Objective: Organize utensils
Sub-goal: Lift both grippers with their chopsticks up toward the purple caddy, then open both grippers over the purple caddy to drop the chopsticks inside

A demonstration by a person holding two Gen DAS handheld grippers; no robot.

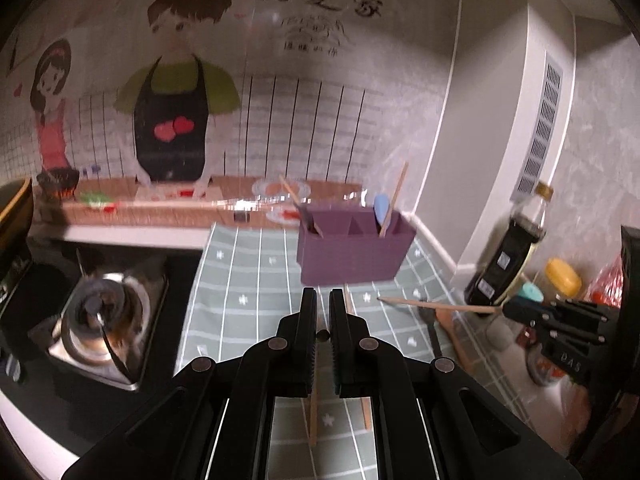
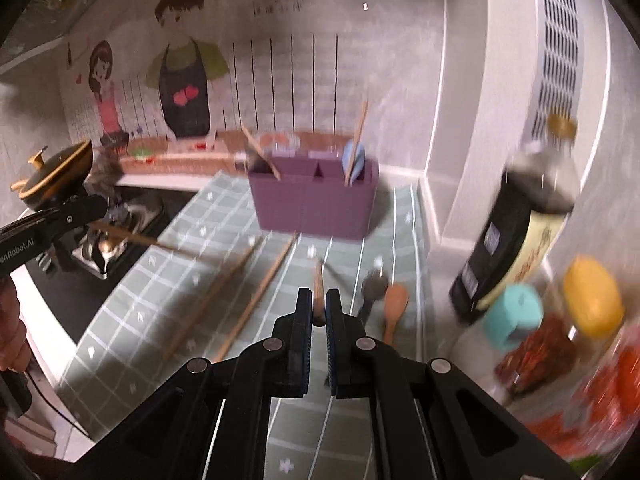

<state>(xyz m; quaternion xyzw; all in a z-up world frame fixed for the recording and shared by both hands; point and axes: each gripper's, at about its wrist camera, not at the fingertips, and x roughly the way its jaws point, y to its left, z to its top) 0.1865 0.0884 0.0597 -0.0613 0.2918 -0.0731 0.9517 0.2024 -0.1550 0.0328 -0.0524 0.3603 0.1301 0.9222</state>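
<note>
Left wrist view: the left gripper point(image 1: 322, 300) is closed on a thin chopstick point(image 1: 313, 412), held above the counter point(image 1: 256, 280) in front of the purple caddy point(image 1: 352, 252). Light, stiff and smooth, it could pivot in a narrow pinch.

Right wrist view: the right gripper point(image 2: 318, 300) grips another chopstick's point(image 2: 318, 288) end; two more chopsticks point(image 2: 256, 300) and spoons point(image 2: 394, 308) lie mid-counter. A grip nearer mid-length looks steadier.

Both fisheye views are looking dim and warm-toned, with black vignetting curving round the corners and straight wall lines bowing outward. Glare is streaking along the clear splash guard point(image 1: 256, 200) and washing pale patches over the green checked mat point(image 2: 132, 320). Motion blur is smearing the soy sauce bottle point(image 2: 516, 236) and the jars point(image 2: 592, 300) in the right wrist view.
</note>
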